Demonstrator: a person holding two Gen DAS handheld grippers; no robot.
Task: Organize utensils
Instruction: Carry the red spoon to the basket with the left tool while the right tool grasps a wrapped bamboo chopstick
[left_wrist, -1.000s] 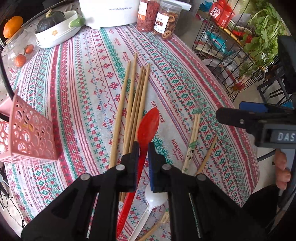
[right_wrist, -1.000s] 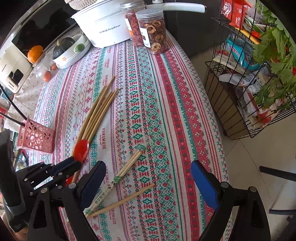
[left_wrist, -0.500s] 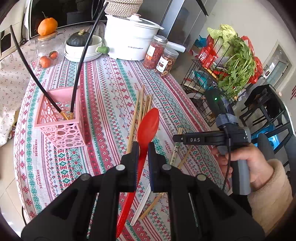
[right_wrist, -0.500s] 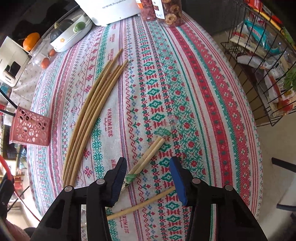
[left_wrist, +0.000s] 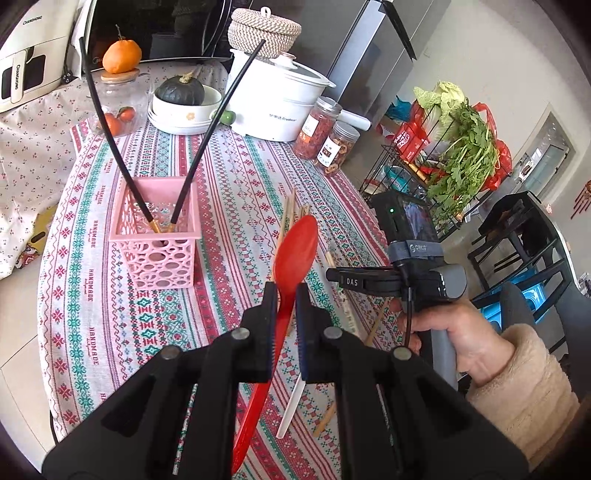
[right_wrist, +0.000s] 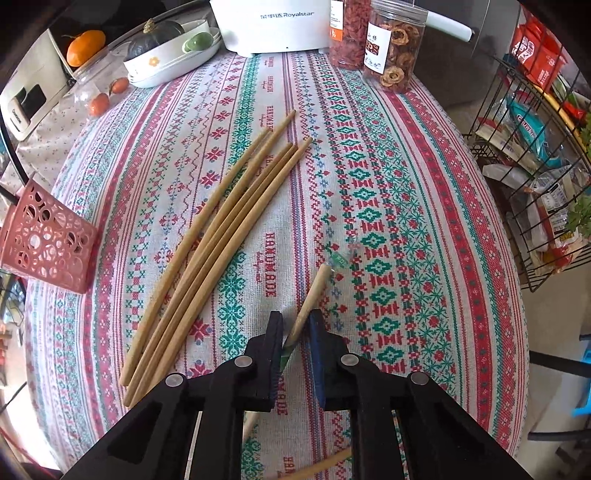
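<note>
My left gripper (left_wrist: 286, 291) is shut on the neck of a red plastic spoon (left_wrist: 295, 247), held above the table with its bowl pointing forward. A pink perforated basket (left_wrist: 159, 254) stands just ahead to the left, with two black chopsticks (left_wrist: 110, 129) leaning in it. My right gripper (right_wrist: 297, 325) points steeply down at the tablecloth. Its jaws are closing on a wrapped pair of chopsticks (right_wrist: 314, 291), with the pads against them. Several long bamboo chopsticks (right_wrist: 221, 236) lie loose to the left. The basket (right_wrist: 44, 243) sits at the far left edge.
A white spoon (left_wrist: 291, 406) and a single bamboo chopstick (right_wrist: 321, 467) lie near the table's front. A white cooker (left_wrist: 280, 99), two jars (left_wrist: 328, 136) and a bowl with a squash (left_wrist: 184, 107) line the back. A wire rack of greens (left_wrist: 443, 162) stands off the right edge.
My left gripper rose with the red spoon and swung toward the pink basket. My right gripper sank to the table and went from wide open to closed around the wrapped chopsticks.
</note>
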